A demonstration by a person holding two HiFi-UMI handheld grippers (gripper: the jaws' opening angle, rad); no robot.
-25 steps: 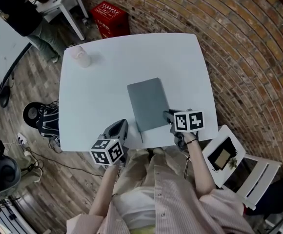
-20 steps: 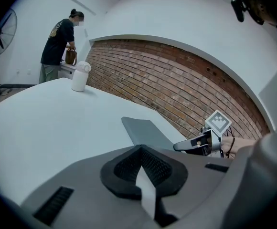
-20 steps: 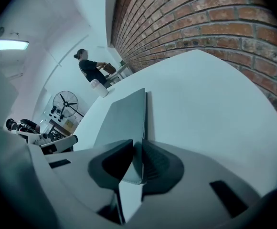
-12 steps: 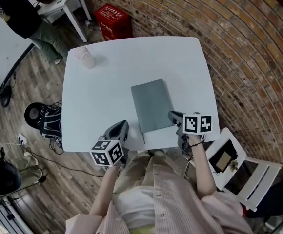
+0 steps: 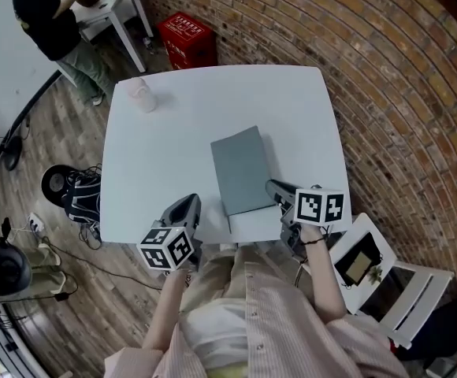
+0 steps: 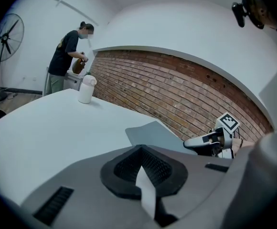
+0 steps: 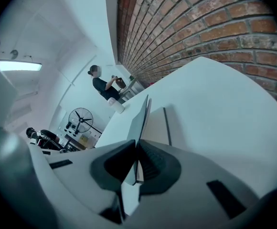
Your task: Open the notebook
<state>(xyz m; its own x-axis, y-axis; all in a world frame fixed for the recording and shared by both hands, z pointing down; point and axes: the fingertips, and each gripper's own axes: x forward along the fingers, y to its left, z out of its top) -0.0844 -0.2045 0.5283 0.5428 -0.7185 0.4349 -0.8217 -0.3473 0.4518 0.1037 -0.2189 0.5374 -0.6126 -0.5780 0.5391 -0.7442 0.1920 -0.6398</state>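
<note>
The notebook (image 5: pixel 242 168) lies with its grey cover on the white table (image 5: pixel 205 105), near the front edge. My right gripper (image 5: pixel 274 189) is shut on the cover's near right edge; its jaws have just been closing with the cover between them. The cover (image 7: pixel 139 118) stands raised on edge, and a white inner page (image 7: pixel 156 125) lies flat beside it. That page (image 5: pixel 254 225) also shows below the cover in the head view. My left gripper (image 5: pixel 189 205) hovers at the table's front edge, left of the notebook (image 6: pixel 155 133), shut and empty.
A white lidded cup (image 5: pixel 140 94) stands at the table's far left corner. Beyond it are a red crate (image 5: pixel 191 31) and a person at a side table (image 5: pixel 55 22). A white chair (image 5: pixel 386 274) stands to my right, and a brick wall curves round the back.
The right gripper has closed on the cover's edge and risen with it. The cover's near side has lifted and a white page now shows beneath. The left gripper has hardly moved.
</note>
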